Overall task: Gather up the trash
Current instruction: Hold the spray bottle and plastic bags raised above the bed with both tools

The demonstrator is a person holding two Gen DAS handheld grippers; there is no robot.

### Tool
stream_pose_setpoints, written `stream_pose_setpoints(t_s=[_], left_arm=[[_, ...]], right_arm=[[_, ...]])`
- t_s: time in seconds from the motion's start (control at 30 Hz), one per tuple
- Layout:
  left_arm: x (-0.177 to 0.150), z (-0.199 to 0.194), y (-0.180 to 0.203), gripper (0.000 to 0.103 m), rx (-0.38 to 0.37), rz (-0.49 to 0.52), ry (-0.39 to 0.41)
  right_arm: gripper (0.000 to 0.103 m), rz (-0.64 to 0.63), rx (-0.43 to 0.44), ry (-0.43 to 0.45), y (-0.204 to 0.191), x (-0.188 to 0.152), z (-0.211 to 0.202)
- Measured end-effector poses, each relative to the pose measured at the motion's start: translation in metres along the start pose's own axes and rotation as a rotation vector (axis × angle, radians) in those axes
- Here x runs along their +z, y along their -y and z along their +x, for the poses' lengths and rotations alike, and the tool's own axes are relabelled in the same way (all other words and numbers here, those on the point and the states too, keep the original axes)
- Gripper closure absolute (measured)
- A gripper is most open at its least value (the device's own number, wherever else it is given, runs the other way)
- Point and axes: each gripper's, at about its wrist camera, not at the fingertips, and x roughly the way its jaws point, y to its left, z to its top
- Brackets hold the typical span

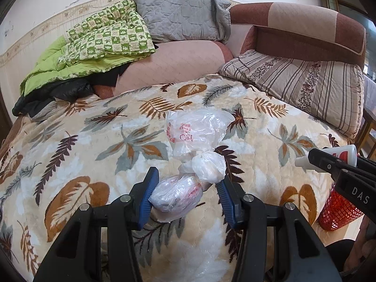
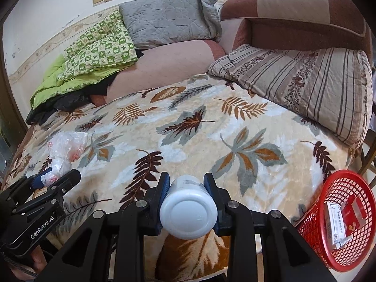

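- I am holding my left gripper (image 1: 185,193) low over the leaf-print blanket (image 1: 94,141), its blue pads (image 1: 148,195) spread to either side of the knotted plastic bag (image 1: 178,192); the left pad is touching the bag, the right one looks just clear of it, so the jaws are not yet clamped.
- I am aiming for the fuller, tied lower bulge and not the loose upper part of the bag, since thin film will slip out of a shallow pinch.
- I am trying to keep the pads off the blanket's pile, so that I catch only plastic when closing.
- My right gripper (image 2: 186,189) is gripping the white bottle (image 2: 188,209) firmly between both pads, its round end facing the camera.
- The red mesh basket (image 2: 317,223) is standing beside the bed on my right, with cartons already lying in it; the bottle is going there next, I judge, so I am keeping it level and clamped while the left side closes.
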Motion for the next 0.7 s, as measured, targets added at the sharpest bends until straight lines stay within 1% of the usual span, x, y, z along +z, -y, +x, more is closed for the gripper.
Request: stream_pose_setpoints(t_s=[0.23, 0.5, 0.7], left_arm=[[0.000, -0.001, 0.000, 0.055, -0.001, 0.000, 0.000], [0.001, 0.002, 0.004, 0.054, -0.019, 0.009, -0.002], [0.003, 0.000, 0.008, 0.054, -0.029, 0.020, -0.002]], right_arm=[[0.071, -0.001, 0.006, 0.013, 0.000, 0.002, -0.003], [0.071, 0.038, 0.027, 0.014, 0.008, 0.003, -0.008], [0.071, 0.051, 0.026, 0.026, 0.014, 0.005, -0.015]])
